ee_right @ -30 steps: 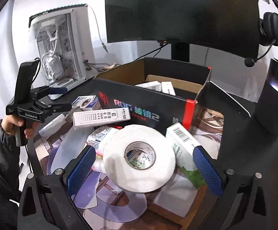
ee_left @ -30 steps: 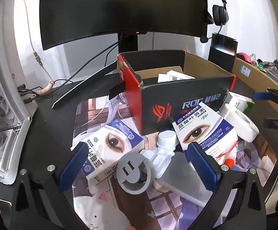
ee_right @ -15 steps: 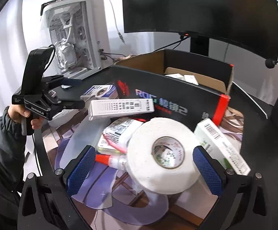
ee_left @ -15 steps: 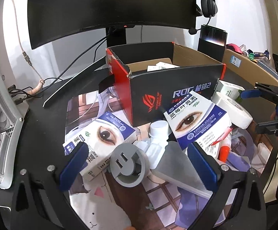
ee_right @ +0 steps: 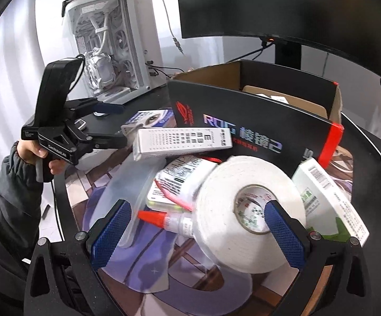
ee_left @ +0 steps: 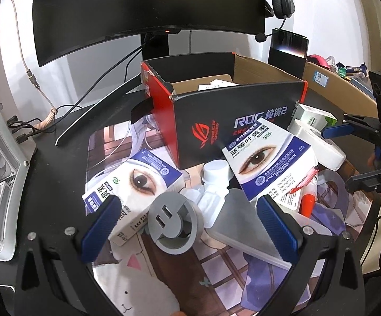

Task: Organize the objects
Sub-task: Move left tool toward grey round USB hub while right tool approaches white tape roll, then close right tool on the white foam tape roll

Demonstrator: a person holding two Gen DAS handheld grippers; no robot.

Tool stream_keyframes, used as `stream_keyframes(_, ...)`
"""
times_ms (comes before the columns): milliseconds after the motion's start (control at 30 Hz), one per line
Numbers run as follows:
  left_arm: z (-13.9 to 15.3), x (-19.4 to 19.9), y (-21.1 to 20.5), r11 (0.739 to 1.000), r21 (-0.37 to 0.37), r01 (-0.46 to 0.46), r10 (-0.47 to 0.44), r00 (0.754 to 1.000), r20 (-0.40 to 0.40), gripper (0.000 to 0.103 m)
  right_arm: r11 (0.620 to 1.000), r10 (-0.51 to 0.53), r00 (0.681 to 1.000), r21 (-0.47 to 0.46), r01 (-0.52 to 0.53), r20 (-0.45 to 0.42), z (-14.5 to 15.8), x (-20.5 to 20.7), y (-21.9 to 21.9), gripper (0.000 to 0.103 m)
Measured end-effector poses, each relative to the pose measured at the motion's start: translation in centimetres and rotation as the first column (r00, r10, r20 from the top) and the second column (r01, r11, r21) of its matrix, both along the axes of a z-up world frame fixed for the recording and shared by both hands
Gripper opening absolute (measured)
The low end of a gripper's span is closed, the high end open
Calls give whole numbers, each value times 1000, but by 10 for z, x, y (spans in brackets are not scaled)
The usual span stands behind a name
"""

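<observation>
A black and red ROG box (ee_left: 232, 121) stands open on the desk mat, with small cartons inside; it also shows in the right wrist view (ee_right: 256, 121). My left gripper (ee_left: 188, 226) is open above a grey round USB piece (ee_left: 173, 223), a white bottle (ee_left: 214, 181) and an eye-print carton (ee_left: 135, 187). A second eye-print carton (ee_left: 266, 163) leans on the box. My right gripper (ee_right: 195, 237) is open over a white tape roll (ee_right: 243, 216) and a red-tipped glue bottle (ee_right: 169, 220). An eye-chart carton (ee_right: 182, 141) lies behind.
A curved monitor (ee_left: 148, 8) stands behind the box. A white PC case (ee_right: 114, 47) is at the left. A green and white carton (ee_right: 330, 200) lies right of the tape. A headset (ee_left: 282, 2) hangs at the back right. Cables (ee_left: 45, 115) trail on the desk.
The left gripper has shifted slightly right and stays open. The right gripper has swung left and closer, so the tape roll now sits by its right finger.
</observation>
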State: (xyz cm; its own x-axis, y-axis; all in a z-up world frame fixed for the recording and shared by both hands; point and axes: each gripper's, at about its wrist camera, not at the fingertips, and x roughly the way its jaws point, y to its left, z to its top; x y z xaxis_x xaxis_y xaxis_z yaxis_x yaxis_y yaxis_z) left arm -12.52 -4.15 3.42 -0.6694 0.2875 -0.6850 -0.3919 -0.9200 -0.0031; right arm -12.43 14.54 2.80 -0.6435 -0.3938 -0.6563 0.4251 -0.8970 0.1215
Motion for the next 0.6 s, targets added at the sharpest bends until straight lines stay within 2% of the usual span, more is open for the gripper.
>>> stream_keyframes(600, -4, -1, 3, 1000, -22, 21, -21, 1000, 12, 103, 997, 73, 996, 34, -75, 48, -14, -1, -16, 103)
